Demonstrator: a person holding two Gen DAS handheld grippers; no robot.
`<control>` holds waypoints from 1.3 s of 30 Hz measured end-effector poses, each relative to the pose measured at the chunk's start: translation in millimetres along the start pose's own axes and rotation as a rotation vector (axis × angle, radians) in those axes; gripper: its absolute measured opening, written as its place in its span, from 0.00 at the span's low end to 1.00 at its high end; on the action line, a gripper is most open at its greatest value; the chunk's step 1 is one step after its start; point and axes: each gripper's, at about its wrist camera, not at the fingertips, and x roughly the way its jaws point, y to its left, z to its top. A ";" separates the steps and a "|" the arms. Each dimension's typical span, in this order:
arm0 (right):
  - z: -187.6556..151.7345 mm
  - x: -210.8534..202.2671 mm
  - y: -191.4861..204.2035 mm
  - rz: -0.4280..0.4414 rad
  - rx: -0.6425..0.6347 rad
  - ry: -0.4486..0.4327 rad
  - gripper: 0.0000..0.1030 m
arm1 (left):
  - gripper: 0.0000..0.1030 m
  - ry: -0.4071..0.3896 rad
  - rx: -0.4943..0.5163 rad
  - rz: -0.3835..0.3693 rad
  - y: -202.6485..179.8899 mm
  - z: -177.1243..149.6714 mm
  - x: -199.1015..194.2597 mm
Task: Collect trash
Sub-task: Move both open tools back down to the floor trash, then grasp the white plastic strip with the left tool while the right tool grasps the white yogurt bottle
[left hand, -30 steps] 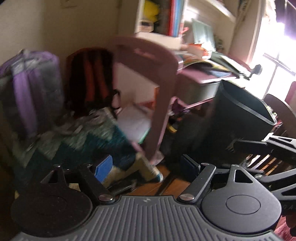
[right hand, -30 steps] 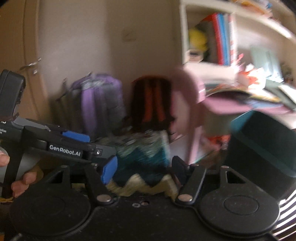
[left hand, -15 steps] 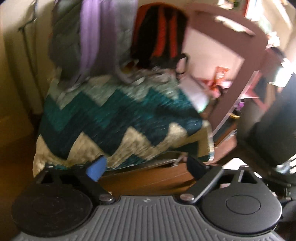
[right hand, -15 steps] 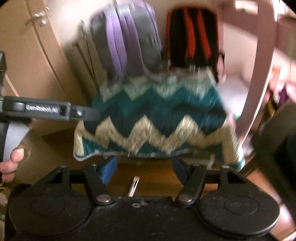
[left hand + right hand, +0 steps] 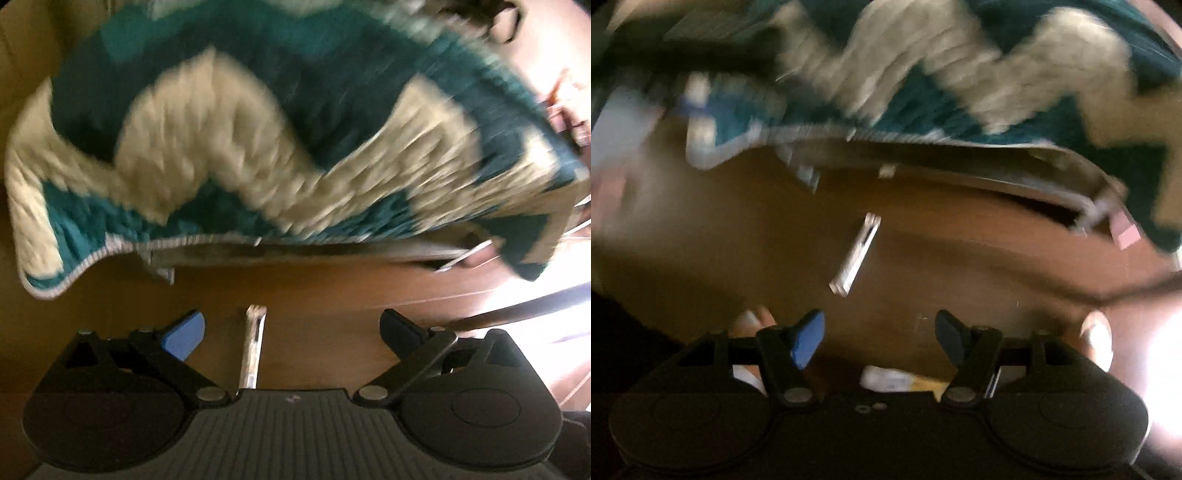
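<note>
A: Two grippers point steeply down at a brown wooden floor [image 5: 325,295]. The left gripper [image 5: 291,330] has its fingers spread wide apart, released, nothing pressed between them.

B: And the trash?

A: A thin, flat white strip of litter [image 5: 252,350] lies on the boards between the left fingers, nearer the blue-padded finger [image 5: 184,334] than the dark one [image 5: 400,332]. It touches neither. Its near end runs under the gripper's body.

B: What does the other camera show?

A: The right gripper [image 5: 879,336] is also released, its fingers parted with bare floor in the gap. The same white strip [image 5: 856,254] sits ahead of the fingertips, tilted, its far end leaning to the right, well clear of both pads.

B: Anything closer in?

A: A small white and yellow scrap [image 5: 894,380] lies low between the right fingers, partly hidden by the gripper's body. What it is cannot be told through the blur.

B: Beyond the fingers?

A: A teal and cream zigzag blanket [image 5: 258,129] hangs over a low edge past the strip, in both views. Pale toes [image 5: 1095,339] show just outside the right gripper's dark finger.
</note>
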 end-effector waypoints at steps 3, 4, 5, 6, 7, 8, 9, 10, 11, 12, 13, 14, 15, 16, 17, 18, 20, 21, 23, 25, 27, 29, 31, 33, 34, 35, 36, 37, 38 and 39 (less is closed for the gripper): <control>-6.5 39.1 5.7 0.027 -0.117 0.090 0.64 | 0.99 0.072 -0.054 0.042 12.1 -5.6 47.0; -8.8 51.8 7.0 0.043 -0.144 0.117 0.64 | 0.99 0.096 -0.071 0.053 16.4 -7.4 62.5; -10.8 63.1 8.7 0.055 -0.179 0.136 0.64 | 0.99 0.122 -0.088 0.054 20.7 -9.7 78.2; -14.2 73.9 10.9 0.056 -0.223 0.153 0.64 | 0.99 0.146 -0.101 0.046 23.7 -11.4 93.2; -15.8 87.6 13.1 0.056 -0.278 0.170 0.64 | 0.99 0.167 -0.107 0.037 26.0 -13.7 105.9; -20.0 98.0 15.3 0.062 -0.330 0.188 0.64 | 0.99 0.184 -0.104 0.038 27.5 -16.2 118.1; -25.5 107.8 17.7 0.070 -0.385 0.212 0.64 | 0.99 0.203 -0.089 0.052 27.6 -18.7 132.3; -31.9 117.3 20.2 0.074 -0.444 0.239 0.64 | 0.99 0.219 -0.067 0.064 26.8 -21.3 144.3; -38.3 126.0 22.1 0.079 -0.502 0.263 0.64 | 0.99 0.235 -0.041 0.076 26.1 -24.2 157.0; -44.1 135.4 22.4 0.088 -0.559 0.285 0.64 | 0.99 0.245 -0.024 0.085 25.4 -26.1 166.6; -50.2 143.1 23.4 0.092 -0.605 0.304 0.64 | 0.99 0.256 -0.012 0.098 25.5 -28.5 178.3; -57.7 149.6 25.1 0.092 -0.648 0.322 0.65 | 0.99 0.266 -0.010 0.108 27.0 -30.6 187.4; -64.8 156.3 26.2 0.096 -0.687 0.334 0.65 | 0.99 0.282 -0.021 0.113 29.8 -33.6 198.0; -71.8 163.1 28.0 0.098 -0.725 0.343 0.65 | 0.99 0.294 -0.035 0.112 32.0 -35.0 206.0; -77.8 168.9 29.8 0.099 -0.757 0.349 0.64 | 0.99 0.304 -0.053 0.112 35.4 -37.8 214.6; -82.9 175.4 31.0 0.102 -0.785 0.354 0.64 | 0.99 0.311 -0.062 0.119 37.3 -39.8 221.9; -91.1 187.0 34.6 0.118 -0.830 0.368 0.64 | 0.99 0.319 -0.064 0.128 38.3 -42.5 234.6; -95.5 192.3 37.5 0.113 -0.855 0.368 0.64 | 0.99 0.321 -0.057 0.131 38.3 -43.4 241.6; -99.5 201.7 39.8 0.102 -0.897 0.360 0.64 | 0.99 0.323 -0.036 0.144 36.9 -43.3 252.5; -101.6 210.3 39.4 0.101 -0.912 0.360 0.64 | 0.99 0.318 -0.013 0.152 36.3 -43.5 265.4; -102.4 215.4 39.3 0.127 -0.905 0.367 0.64 | 0.98 0.319 0.012 0.159 35.8 -45.1 276.5; -104.1 220.2 39.7 0.131 -0.905 0.373 0.64 | 0.98 0.313 0.026 0.166 35.2 -46.1 283.4; -108.1 223.2 41.9 0.132 -0.907 0.379 0.64 | 0.91 0.313 0.030 0.162 34.2 -47.3 288.1; -111.9 224.5 44.5 0.136 -0.911 0.377 0.64 | 0.81 0.317 0.036 0.151 31.6 -49.1 290.7; -113.6 225.1 46.1 0.137 -0.916 0.374 0.63 | 0.76 0.321 0.039 0.150 30.9 -50.7 292.7; -114.8 225.9 47.7 0.134 -0.922 0.368 0.62 | 0.74 0.325 0.039 0.146 30.6 -52.1 293.9; -115.4 227.2 49.2 0.121 -0.926 0.362 0.62 | 0.73 0.325 0.036 0.141 31.0 -53.8 294.6; -115.5 228.7 49.0 0.110 -0.926 0.356 0.62 | 0.73 0.319 0.029 0.132 32.2 -55.1 294.4; -113.9 230.5 49.3 0.097 -0.920 0.350 0.61 | 0.73 0.316 0.022 0.125 33.2 -55.7 294.0; -110.0 233.4 48.5 0.085 -0.910 0.348 0.61 | 0.72 0.313 0.014 0.117 35.3 -56.4 293.6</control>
